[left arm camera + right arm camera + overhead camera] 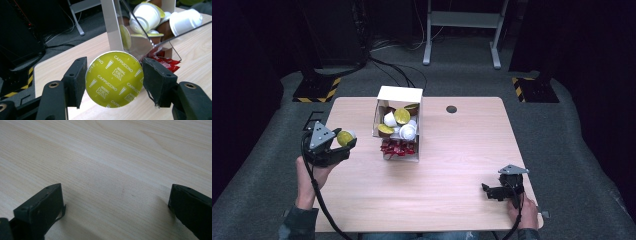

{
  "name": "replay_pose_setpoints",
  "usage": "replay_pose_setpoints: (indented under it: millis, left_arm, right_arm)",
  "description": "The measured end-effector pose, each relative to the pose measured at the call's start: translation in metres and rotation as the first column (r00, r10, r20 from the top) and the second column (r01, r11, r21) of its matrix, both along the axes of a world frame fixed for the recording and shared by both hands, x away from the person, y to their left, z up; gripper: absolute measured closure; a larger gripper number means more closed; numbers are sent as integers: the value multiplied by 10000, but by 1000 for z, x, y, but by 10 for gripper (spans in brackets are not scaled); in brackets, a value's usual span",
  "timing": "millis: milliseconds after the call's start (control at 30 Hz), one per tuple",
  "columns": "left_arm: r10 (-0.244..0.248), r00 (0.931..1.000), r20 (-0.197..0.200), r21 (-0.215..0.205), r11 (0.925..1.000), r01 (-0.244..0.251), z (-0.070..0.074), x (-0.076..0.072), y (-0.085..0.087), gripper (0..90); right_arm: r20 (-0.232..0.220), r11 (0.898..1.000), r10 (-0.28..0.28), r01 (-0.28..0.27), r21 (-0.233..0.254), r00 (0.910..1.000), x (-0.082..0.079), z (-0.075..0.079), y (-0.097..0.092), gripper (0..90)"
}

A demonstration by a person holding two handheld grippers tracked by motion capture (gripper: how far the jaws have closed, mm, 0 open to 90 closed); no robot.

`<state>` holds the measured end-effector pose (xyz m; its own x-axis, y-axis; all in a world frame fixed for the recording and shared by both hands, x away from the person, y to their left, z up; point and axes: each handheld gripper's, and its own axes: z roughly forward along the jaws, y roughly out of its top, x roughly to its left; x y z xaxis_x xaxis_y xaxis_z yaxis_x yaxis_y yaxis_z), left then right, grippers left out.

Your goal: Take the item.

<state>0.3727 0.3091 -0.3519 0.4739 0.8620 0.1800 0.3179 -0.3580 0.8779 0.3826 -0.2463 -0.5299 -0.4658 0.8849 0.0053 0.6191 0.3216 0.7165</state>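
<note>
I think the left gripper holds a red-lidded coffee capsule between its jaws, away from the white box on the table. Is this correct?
Not quite: the lid is yellow-green, not red. The left gripper view shows the left gripper shut on the coffee capsule, whose lid reads "Cappuccino". The rest holds: in the high view the capsule sits apart from the white box on the table.

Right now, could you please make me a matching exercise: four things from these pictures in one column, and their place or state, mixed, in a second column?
1. left gripper
2. right gripper
3. coffee capsule
4. white box

a. yellow-green lid, held between jaws
b. mid-table, contains capsules
c. jaws apart, nothing between
d. shut on a capsule

Pairs: 1-d, 2-c, 3-a, 4-b
</note>
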Motion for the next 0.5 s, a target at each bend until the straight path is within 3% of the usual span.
replay_pose_setpoints:
  millis: [500]
  left_arm:
    - [37, 9968, -803, -462, 9989, -74, -48, 3, 17, 386]
  right_arm:
    - [44, 10000, -64, 64, 39, 10000, 0, 0, 0, 0]
